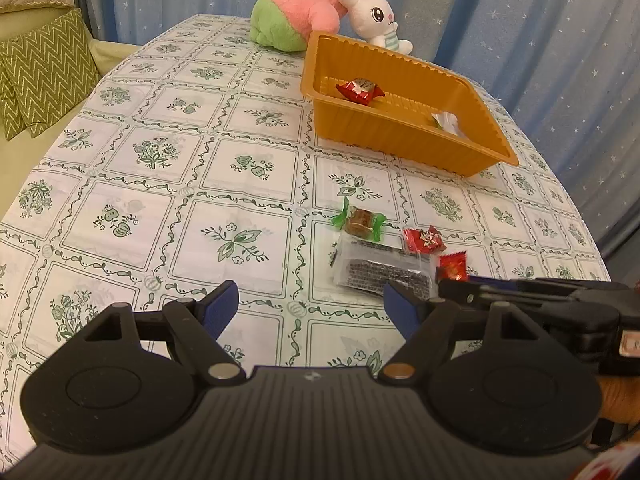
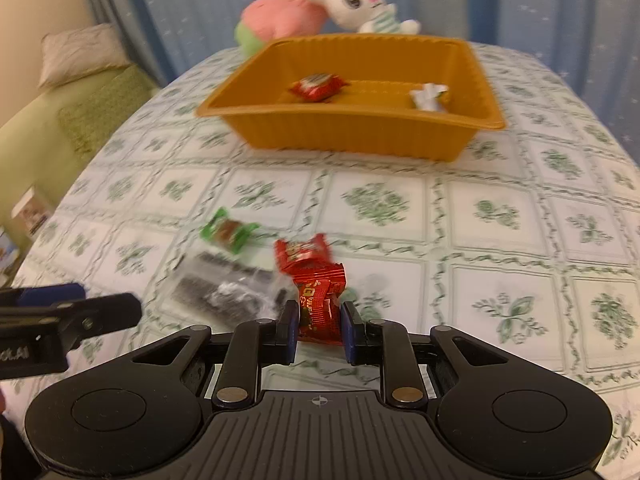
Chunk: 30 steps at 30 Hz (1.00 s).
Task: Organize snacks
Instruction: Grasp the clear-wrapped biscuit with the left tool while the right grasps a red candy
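My right gripper [image 2: 320, 320] is shut on a small red candy packet [image 2: 320, 304], low over the tablecloth. Beside it lie another red candy [image 2: 300, 252], a green-wrapped candy [image 2: 228, 230] and a clear packet with dark contents [image 2: 224, 292]. In the left wrist view the same heap shows: held red packet [image 1: 452, 266], clear packet [image 1: 380, 268], green candy [image 1: 360, 220]. My left gripper [image 1: 310, 304] stands open, nothing between its fingers, just left of the heap. Behind, the orange tray [image 1: 400, 136] holds a red candy [image 1: 360, 90] and a white wrapper [image 1: 446, 122].
A pink-and-green plush [image 1: 296, 12] and a white rabbit plush [image 1: 376, 12] lie at the table's far edge behind the tray. A blue starred curtain [image 1: 540, 40] hangs beyond. A sofa with a green zigzag cushion [image 1: 44, 72] stands to the left.
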Available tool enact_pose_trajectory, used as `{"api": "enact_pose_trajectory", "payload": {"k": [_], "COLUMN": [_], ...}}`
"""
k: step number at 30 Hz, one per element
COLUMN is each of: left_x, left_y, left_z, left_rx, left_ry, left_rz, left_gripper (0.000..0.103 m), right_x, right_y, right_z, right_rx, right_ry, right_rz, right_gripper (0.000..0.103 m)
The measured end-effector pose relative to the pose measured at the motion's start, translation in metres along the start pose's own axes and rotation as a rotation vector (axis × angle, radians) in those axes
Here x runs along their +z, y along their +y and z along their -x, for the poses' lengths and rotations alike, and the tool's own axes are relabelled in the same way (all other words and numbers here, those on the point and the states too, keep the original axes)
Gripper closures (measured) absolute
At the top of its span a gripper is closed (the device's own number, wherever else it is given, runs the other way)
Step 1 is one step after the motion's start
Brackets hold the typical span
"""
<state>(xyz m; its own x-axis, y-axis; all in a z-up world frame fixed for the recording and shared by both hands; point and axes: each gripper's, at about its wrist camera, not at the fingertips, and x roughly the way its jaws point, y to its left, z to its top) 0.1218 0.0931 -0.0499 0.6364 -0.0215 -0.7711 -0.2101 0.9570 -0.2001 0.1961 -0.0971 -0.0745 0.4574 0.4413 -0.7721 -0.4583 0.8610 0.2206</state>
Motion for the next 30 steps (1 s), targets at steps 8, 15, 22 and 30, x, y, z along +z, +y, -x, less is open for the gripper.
{"api": "enact_pose_trajectory", "payload": {"k": [8, 15, 22, 30], "left_x": [-0.001, -0.006, -0.005, -0.013], "left_y": [0.002, -0.017, -0.048, -0.056], "left_z": [-0.001, -0.015, -0.037, -0.049], "left_rx": [0.003, -0.032, -0.028, 0.023], "left_ry": [-0.001, -0.006, -0.017, -0.010], "left_rz": [0.005, -0.047, -0.142, -0.248], "left_gripper": [0.025, 0.027, 0.041, 0.060], "right_x": [-0.028, -0.041, -0.038, -0.045], "right_y": [0.016, -0.005, -0.030, -0.035], "right_z": [0.014, 0.029, 0.035, 0.034], "right_rx": [0.172, 0.095, -0.021, -0.054], "right_ry": [0.077, 0.029, -0.035, -0.067], "right_rz": [0.078, 0.001, -0.057, -0.056], "right_gripper": [0.080, 0.080, 0.080, 0.080]}}
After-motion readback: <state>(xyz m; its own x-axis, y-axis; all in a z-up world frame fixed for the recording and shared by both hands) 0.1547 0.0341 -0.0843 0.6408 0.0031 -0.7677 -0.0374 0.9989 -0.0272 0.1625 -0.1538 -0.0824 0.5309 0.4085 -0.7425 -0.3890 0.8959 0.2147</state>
